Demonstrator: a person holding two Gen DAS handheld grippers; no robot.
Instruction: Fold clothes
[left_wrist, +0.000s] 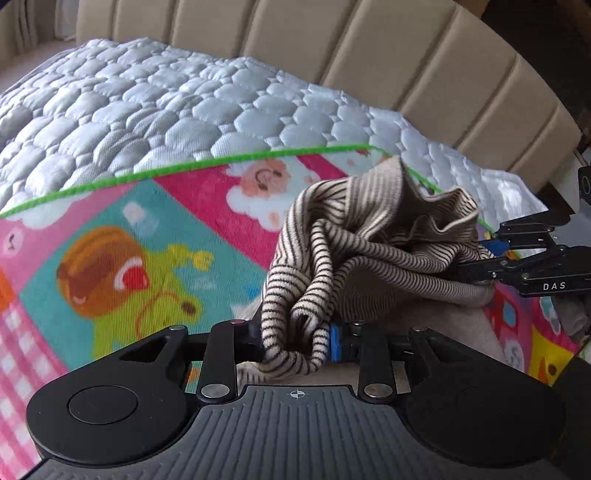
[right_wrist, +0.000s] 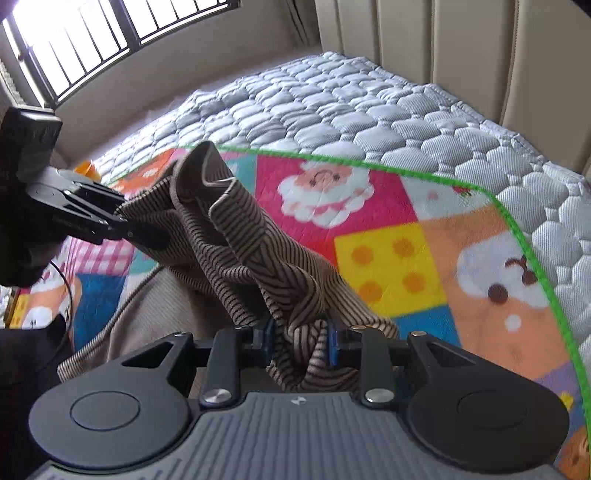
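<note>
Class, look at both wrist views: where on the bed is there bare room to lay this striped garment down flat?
Free: the cartoon blanket between the striped garment and its green edge, and the quilted mattress up to the headboard. Crowded: between the left gripper and right gripper, both clamping bunched cloth.

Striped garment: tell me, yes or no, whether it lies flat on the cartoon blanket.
No: the striped garment is bunched and lifted off the cartoon blanket, pinched by the left gripper and the right gripper.

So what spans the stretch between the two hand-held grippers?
Bunched striped garment, clamped by left hand-held gripper and right hand-held gripper; shows in both wrist views.
</note>
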